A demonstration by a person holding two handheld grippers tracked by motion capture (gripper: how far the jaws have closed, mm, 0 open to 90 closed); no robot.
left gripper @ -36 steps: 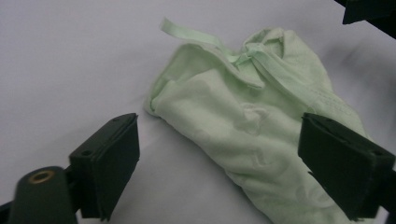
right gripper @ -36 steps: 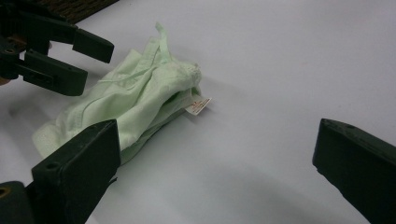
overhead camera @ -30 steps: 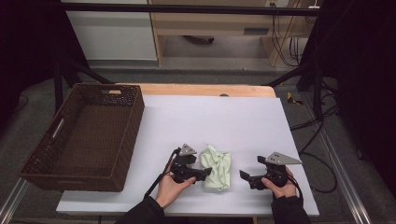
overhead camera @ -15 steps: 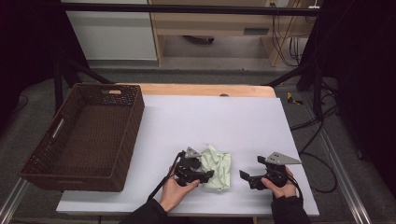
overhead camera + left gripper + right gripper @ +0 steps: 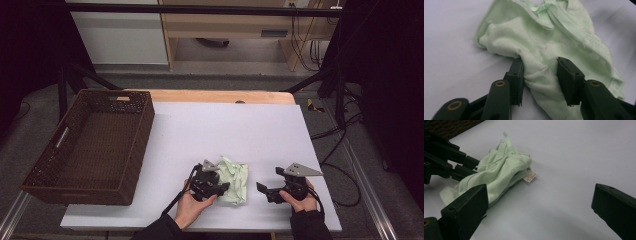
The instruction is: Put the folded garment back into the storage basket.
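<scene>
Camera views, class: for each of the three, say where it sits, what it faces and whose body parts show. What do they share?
High view: above the table, looking forward and down; both hands show.
Left gripper view: on the left gripper, jaws around the green cloth.
Right gripper view: on the right gripper, jaws wide.
All share the cloth.

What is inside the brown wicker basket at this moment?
The wicker basket holds nothing on its visible woven floor; its near wall hides the strip just behind it. The pale green garment lies on the white table, a fold between the left gripper pads.
</scene>
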